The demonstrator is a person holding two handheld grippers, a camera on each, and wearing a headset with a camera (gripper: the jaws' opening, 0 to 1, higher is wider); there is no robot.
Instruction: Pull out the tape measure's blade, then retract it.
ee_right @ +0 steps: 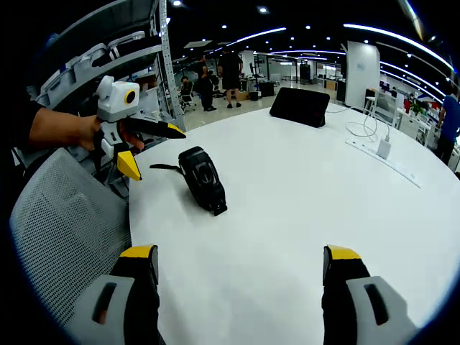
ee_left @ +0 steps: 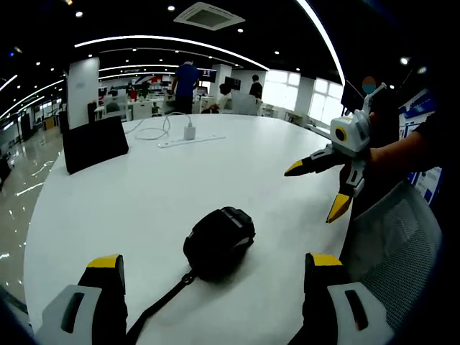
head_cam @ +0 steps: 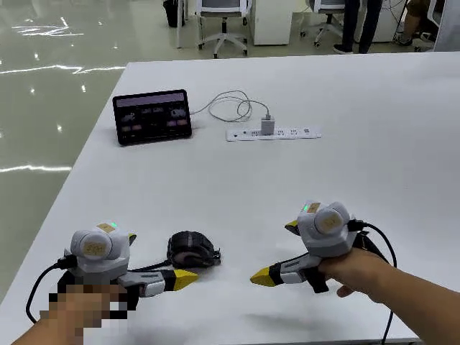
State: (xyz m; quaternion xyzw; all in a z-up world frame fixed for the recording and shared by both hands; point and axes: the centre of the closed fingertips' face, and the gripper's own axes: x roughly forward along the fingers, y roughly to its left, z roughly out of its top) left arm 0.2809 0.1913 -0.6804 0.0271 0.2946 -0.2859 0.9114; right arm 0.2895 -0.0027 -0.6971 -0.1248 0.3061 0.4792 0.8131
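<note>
The tape measure's [ee_left: 219, 241] strap [ee_left: 162, 307] runs off the lower edge of the left gripper view, so its end is unseen. In the head view the tablet's [head_cam: 152, 116] screen text is too small to read. The tabletop's [head_cam: 345, 93] right edge and near corners are cut off.

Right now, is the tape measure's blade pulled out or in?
In. The tape measure lies on the table with no blade sticking out.
</note>
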